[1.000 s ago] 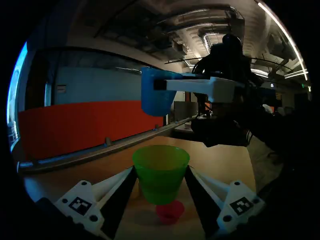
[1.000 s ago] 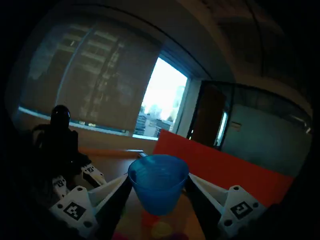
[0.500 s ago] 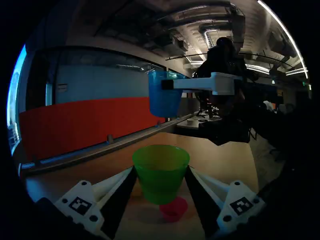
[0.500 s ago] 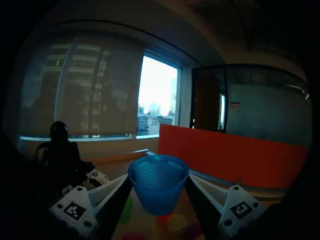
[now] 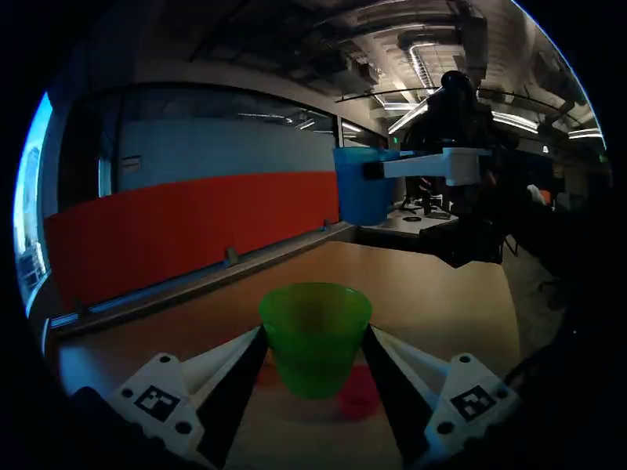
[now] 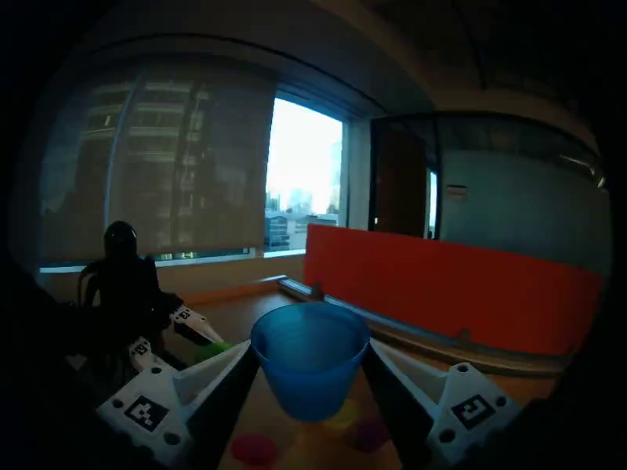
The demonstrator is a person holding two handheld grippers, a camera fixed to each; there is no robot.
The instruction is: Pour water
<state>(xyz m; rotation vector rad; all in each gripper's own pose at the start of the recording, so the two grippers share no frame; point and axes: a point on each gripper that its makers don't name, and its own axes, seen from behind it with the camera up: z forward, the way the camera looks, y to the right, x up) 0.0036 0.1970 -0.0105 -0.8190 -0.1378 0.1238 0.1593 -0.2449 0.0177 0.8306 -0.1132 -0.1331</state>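
OFFICE DESK, POURING TRIAL: The left tool (image 5: 313, 343) is pinching a green cup (image 5: 315, 333) upright between both fingers, low over the wooden desk (image 5: 447, 290). The right tool (image 6: 310, 356) is clamping a blue cup (image 6: 310, 364) the same way, mouth facing up.

In the left gripper view the blue cup is hanging level and well apart from the green one, up and to the right. Behind it is the dark shape of the person holding it.

A second ago the blue cup was sitting much nearer, above and just left of the green cup's rim, and the right gripper view was rolling to one side. Now that view is sitting level, with the orange partition (image 6: 470, 274) and the bright window (image 6: 302, 180) standing square.

The blue cup, then, is coming back upright and drawing away from its target (most likely a sign that the pour is finishing or being broken off). Whether water is lying in either cup cannot be told in this dim light.

Small coloured pieces (image 6: 252, 450), red, yellow and purple, are lying on the desk beneath the blue cup, and reddish ones are showing under the green cup too. What is probably remaining is setting both cups down without knocking into them.
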